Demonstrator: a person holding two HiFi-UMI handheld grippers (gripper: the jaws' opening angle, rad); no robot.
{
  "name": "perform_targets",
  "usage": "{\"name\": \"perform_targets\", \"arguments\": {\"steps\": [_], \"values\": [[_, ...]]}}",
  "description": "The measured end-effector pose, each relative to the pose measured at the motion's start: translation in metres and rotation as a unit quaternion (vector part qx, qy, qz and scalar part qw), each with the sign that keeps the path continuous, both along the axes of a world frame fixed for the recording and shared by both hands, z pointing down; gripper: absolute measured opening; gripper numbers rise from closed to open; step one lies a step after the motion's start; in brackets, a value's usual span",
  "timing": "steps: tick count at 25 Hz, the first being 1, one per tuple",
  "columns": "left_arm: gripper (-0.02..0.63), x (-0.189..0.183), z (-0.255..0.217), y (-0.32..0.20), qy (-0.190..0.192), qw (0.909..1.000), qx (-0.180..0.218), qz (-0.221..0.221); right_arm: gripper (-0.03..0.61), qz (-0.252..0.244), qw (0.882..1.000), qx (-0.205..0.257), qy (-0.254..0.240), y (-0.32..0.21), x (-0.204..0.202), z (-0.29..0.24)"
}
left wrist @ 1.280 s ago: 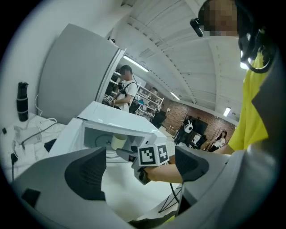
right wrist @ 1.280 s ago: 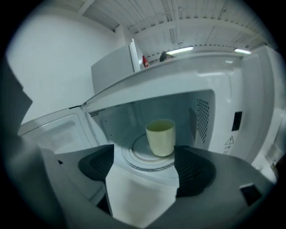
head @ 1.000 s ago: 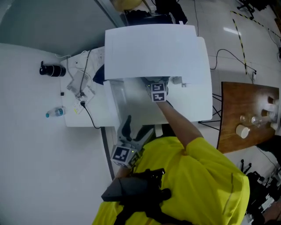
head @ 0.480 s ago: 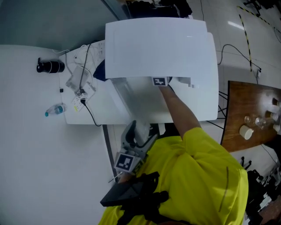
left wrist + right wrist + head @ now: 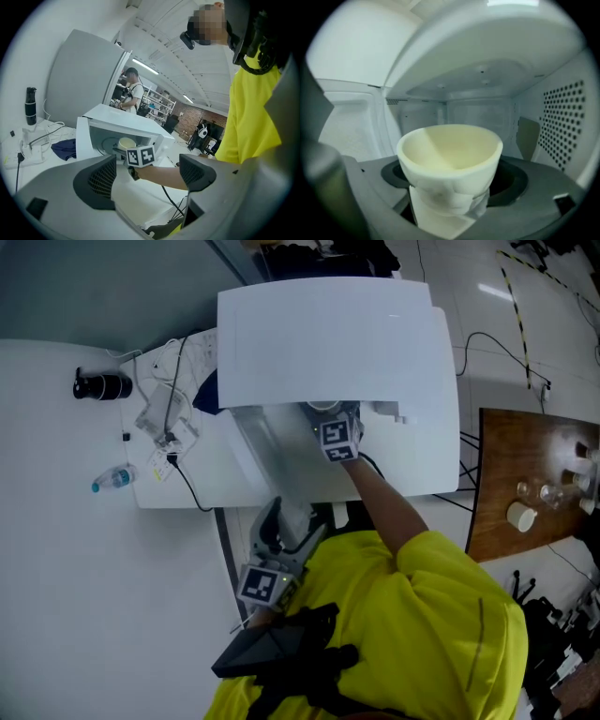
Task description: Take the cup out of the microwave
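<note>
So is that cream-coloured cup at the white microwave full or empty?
Empty: the right gripper view looks into the upright cream-coloured cup, and its smooth inside shows bare, with no liquid.

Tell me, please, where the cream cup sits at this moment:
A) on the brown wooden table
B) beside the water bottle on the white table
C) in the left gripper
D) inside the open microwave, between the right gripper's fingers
D: the right gripper view shows the cup inside the microwave cavity, gripped between the fingers of the right gripper.
</note>
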State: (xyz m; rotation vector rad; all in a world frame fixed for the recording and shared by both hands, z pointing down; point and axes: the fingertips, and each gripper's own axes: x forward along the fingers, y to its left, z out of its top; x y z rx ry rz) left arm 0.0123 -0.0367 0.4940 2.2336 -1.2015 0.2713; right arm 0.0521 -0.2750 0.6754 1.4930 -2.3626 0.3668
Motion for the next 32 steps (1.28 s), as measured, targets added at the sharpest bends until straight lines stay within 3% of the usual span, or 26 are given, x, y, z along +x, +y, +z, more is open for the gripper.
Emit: {"name": "perform_targets", "arguments": {"steps": [3,7,10,14,23,27,32], "values": [[0.416,-0.004,0.002,0.002,-0.002,1.0,0.003,-0.006,0.459,-0.042,0.999,-0.012,-0.014,0.054,-0.006,-0.01],[0.416,-0.014,-0.003,0.0,0.001,0.9987,0.019,-0.047,0.459,-0.084,0.995,-0.03,-0.033,0.122,0.009,-0.044],[0.352,-0.021,-0.015,0.0,-0.005,0.9959,0.053,-0.073,0.459,-0.114,0.992,-0.031,-0.049,0.162,0.031,-0.088],[0.213,-0.02,-0.038,-0.004,0.003,0.9903,0.089,-0.106,0.459,-0.128,0.989,-0.022,-0.068,0.193,0.073,-0.152],[0.213,0.031,-0.056,-0.009,0.002,0.989,0.119,-0.087,0.459,-0.095,0.994,0.02,-0.055,0.2,0.179,-0.219],[0.213,0.025,-0.067,-0.009,-0.008,0.9855,0.131,-0.108,0.459,-0.121,0.989,0.026,-0.075,0.198,0.163,-0.247],[0.213,-0.018,-0.091,-0.004,-0.011,0.9784,0.15,-0.142,0.46,-0.178,0.979,0.051,-0.09,0.21,0.096,-0.281]]}}
